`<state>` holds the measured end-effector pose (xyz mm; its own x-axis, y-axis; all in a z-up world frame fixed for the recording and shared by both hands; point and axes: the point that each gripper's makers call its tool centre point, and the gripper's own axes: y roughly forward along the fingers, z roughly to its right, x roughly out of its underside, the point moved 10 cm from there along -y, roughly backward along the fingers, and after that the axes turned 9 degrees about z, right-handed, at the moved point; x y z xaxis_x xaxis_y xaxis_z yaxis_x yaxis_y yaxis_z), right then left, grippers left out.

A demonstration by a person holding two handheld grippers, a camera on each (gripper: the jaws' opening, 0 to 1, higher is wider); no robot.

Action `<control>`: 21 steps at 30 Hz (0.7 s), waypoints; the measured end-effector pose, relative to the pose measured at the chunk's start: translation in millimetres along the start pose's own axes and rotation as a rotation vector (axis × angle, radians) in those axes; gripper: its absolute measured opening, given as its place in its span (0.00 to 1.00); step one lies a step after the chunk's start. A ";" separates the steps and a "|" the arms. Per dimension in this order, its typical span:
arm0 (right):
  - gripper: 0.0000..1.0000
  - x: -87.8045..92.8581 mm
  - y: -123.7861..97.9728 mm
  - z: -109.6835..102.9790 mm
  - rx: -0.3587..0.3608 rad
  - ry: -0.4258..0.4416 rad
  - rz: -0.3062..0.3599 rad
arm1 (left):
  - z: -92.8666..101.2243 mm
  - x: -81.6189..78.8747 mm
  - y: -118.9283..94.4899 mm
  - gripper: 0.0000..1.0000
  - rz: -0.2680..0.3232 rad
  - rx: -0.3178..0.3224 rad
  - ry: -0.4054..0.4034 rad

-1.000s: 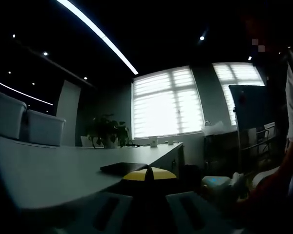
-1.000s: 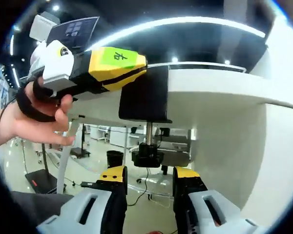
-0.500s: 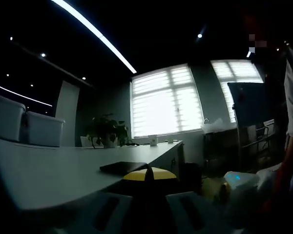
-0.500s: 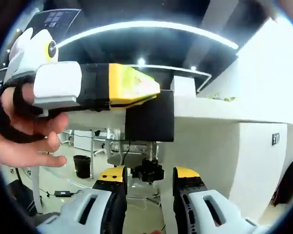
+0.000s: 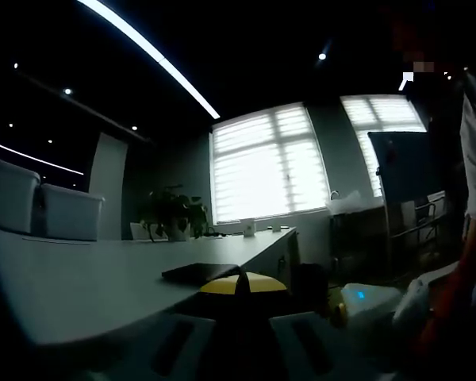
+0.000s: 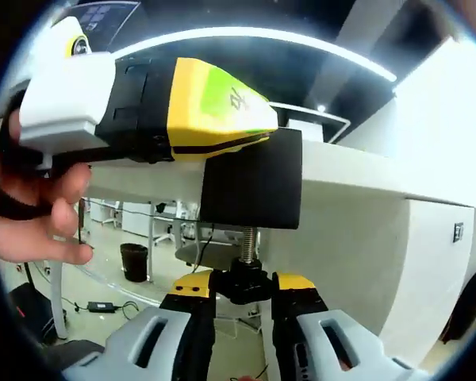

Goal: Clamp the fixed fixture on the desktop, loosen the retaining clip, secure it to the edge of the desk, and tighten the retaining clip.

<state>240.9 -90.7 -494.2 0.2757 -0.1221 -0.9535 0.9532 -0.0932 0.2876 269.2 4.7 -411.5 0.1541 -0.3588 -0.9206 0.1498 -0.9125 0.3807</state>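
Desk (image 5: 79,278) white, dim windowed room | right gripper (image 6: 243,295) pinching clamp knob (image 6: 242,279) | left jaws unclear

Office meeting room: long table (image 5: 79,278), chairs (image 5: 67,213), blinds (image 5: 262,163).

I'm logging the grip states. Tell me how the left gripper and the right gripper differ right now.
The left gripper is shut on the black clamp block at the desk edge; the right gripper sits below, its fingers closing around the screw knob. The left lies along the desktop; the right points up at the underside. Both have yellow-tipped fingers on white bodies.
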 end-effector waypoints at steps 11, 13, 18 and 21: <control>0.26 3.1 7.2 34.0 -0.422 0.131 -0.012 | 0.1 0.9 -0.8 0.01 0.011 -0.004 -0.017; 0.26 3.9 9.2 36.5 -0.472 0.134 -0.009 | 0.1 0.8 -0.8 0.01 0.010 -0.003 -0.016; 0.26 5.3 4.9 35.6 -0.424 0.155 -0.009 | 0.0 0.4 -1.4 0.01 0.011 -0.003 -0.017; 0.32 6.3 -10.3 28.8 -0.309 0.113 -0.006 | -0.1 0.2 -1.8 0.01 0.013 -0.003 -0.017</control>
<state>229.2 -119.0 -500.5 0.2655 -0.0106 -0.9641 0.9426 0.2128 0.2572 269.0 6.2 -412.4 0.1395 -0.3736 -0.9170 0.1510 -0.9072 0.3926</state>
